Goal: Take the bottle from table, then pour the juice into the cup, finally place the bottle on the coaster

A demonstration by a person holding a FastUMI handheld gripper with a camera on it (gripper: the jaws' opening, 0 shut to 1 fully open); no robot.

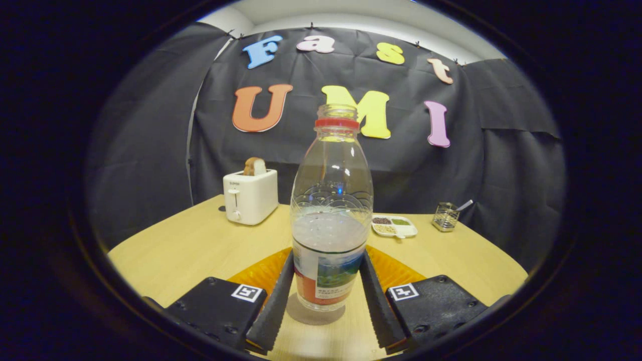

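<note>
A clear plastic bottle (331, 210) with a red neck ring and no cap stands upright between my fingers, about half full of clear liquid. My gripper (327, 258) is shut on the bottle's labelled lower part, one finger (273, 301) pressing on each side. The bottle's base is over bare wood with a shadow right under it; I cannot tell whether it rests on the table. An orange coaster (256, 276) lies just behind the bottle, showing on both sides of it and partly hidden by the fingers.
On the wooden table (190, 245), a white toaster (250, 195) with a slice of bread stands at the back left. A white divided dish (394, 225) of grains and a small wire holder (445, 216) sit at the back right.
</note>
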